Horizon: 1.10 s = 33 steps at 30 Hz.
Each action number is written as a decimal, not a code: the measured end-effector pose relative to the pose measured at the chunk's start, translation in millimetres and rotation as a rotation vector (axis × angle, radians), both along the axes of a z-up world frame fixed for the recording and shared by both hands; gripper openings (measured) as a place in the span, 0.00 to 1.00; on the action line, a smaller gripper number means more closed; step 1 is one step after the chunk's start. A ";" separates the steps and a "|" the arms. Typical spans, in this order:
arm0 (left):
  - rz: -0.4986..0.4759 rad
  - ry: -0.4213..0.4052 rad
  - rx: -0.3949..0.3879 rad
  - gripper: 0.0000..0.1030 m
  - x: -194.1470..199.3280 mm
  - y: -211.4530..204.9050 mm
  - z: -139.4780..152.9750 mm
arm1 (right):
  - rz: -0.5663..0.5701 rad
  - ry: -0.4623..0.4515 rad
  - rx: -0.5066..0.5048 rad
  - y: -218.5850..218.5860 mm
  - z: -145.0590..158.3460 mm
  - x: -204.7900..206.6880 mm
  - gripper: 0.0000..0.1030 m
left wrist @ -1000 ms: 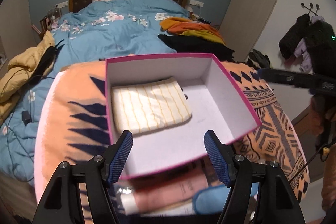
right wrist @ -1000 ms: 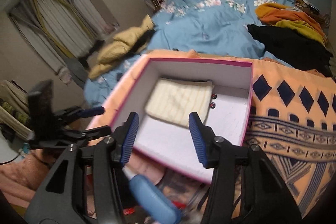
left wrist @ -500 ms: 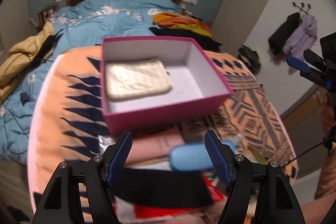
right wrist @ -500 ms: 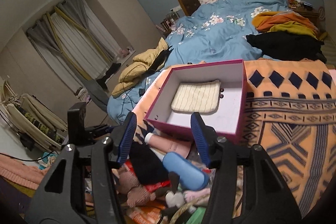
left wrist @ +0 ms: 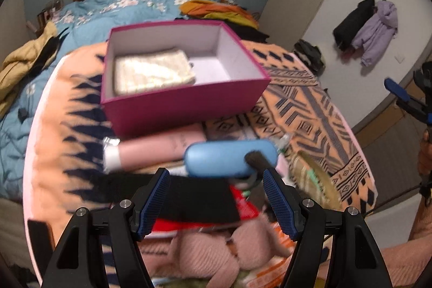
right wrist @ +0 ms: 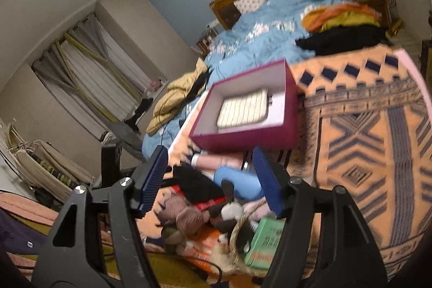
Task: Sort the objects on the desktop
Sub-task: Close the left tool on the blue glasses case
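The blue case (left wrist: 230, 158) lay just ahead of the left gripper (left wrist: 216, 196), long axis crosswise to its fingers, nearer that gripper than the right gripper (right wrist: 208, 180); both stood wide open, holding nothing. On the worktop (left wrist: 310, 104) sat one magenta box (left wrist: 186, 101) holding one striped pouch (left wrist: 151, 72), with one pink tube (left wrist: 159, 147) between box and case.

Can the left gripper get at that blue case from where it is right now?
Probably yes. The left gripper is open and empty, and the blue case lies on top of the pile just ahead of its fingers. Only a dark rod-like thing lies across the case's right end and might get in the way.
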<state>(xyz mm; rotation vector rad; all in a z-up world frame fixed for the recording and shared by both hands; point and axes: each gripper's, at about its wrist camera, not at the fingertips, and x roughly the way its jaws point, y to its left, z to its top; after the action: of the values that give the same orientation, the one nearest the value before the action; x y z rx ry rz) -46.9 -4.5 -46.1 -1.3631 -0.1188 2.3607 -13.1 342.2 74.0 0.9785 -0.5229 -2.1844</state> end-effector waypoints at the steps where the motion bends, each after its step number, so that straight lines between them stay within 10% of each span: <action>1: 0.012 -0.009 -0.001 0.71 2.3 -4.2 -2.4 | 0.006 -0.019 0.001 -2.8 -7.6 1.2 0.65; 12: 0.069 -0.047 0.006 0.71 11.5 -19.1 -19.0 | 0.039 -0.262 0.010 -26.3 -101.1 -7.6 0.65; 33: -0.089 -0.180 -0.110 0.71 -78.5 37.0 -72.4 | 0.040 -0.426 0.122 -63.2 -167.2 -68.6 0.65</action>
<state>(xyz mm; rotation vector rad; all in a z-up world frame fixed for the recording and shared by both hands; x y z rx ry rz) -125.4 32.6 -118.4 -1.5983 0.0205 2.1978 -81.7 279.0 -93.3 1.5220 -0.5606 -1.9935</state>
